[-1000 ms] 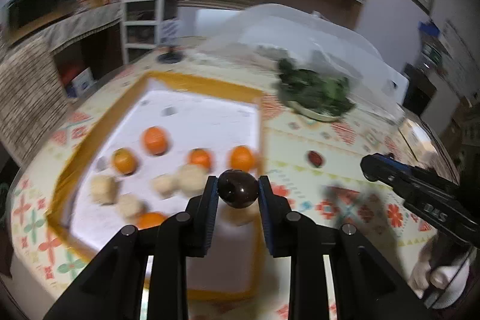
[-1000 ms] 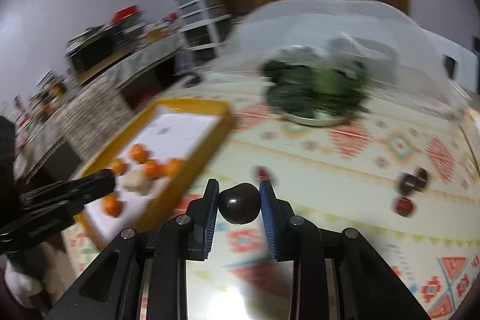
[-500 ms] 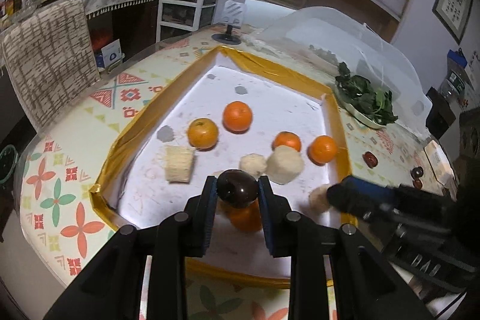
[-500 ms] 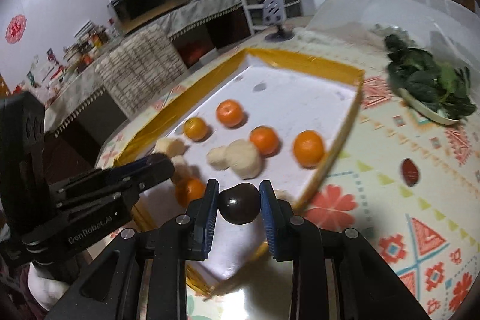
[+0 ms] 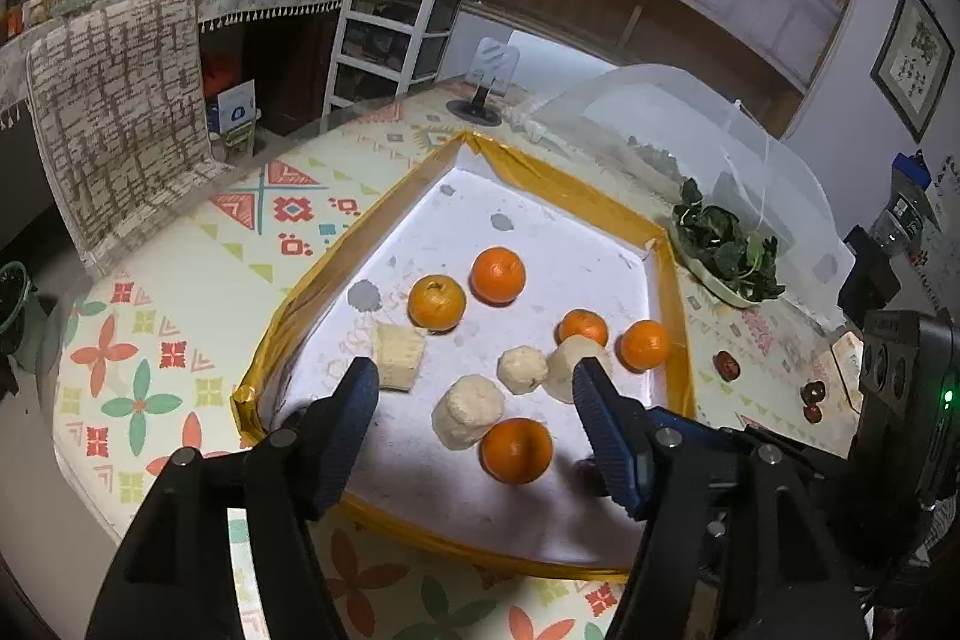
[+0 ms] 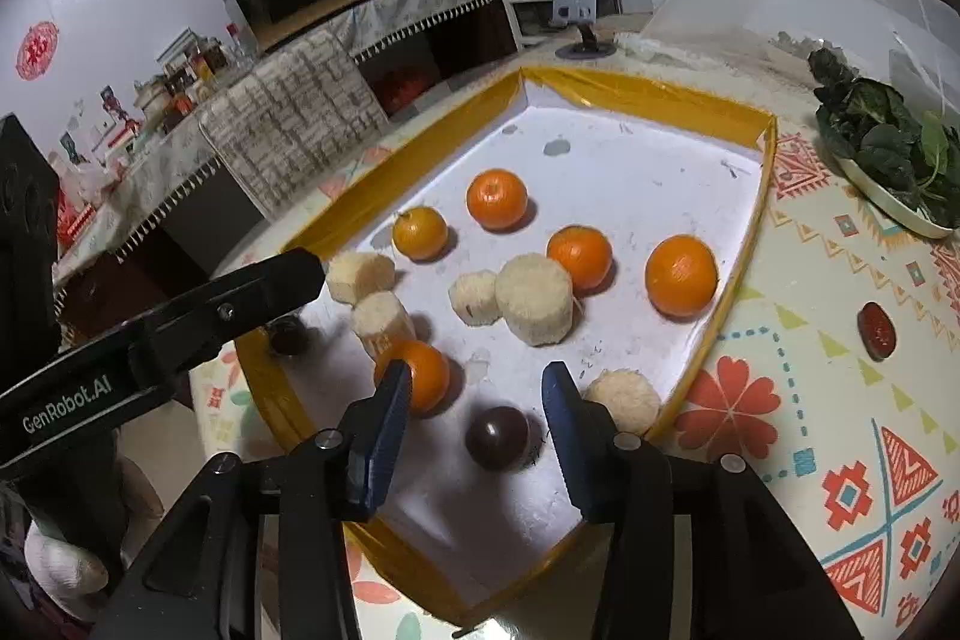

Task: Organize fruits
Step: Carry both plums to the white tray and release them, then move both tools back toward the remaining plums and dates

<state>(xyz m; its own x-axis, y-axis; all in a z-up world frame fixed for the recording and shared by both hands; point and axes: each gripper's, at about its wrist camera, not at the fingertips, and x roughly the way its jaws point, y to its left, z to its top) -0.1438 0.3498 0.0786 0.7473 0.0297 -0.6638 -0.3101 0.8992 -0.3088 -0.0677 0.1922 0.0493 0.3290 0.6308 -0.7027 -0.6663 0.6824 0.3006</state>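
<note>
Both dark fruits have left the grippers since a second ago: back then each one was pinched between blue pads out over the patterned desk (image 6: 840, 340), and now both hands sit over the yellow-rimmed tray (image 6: 708, 106) with nothing between the jaws. The jaws on both have just been opening. The right gripper (image 6: 477, 400) stands moderately apart, and its dark plum (image 6: 497, 437) rests on the white tray floor just beyond the fingertips, apart from both pads, near the closest orange (image 6: 420, 376). The left gripper (image 5: 474, 400) is spread wider and empty; its dark fruit (image 6: 288, 334) seems to be the one lying near the tray's corner, half hidden under that gripper in the right wrist view.

So the step in hand looks like the release. To do it well, the person should back each gripper straight out along its own line so a pad doesn't clip the plum and send it rolling into the oranges or the pale corn-cob chunks (image 6: 534, 298).

More small dark red fruits (image 6: 877, 331) are out on the desk, so the job isn't finished.
</note>
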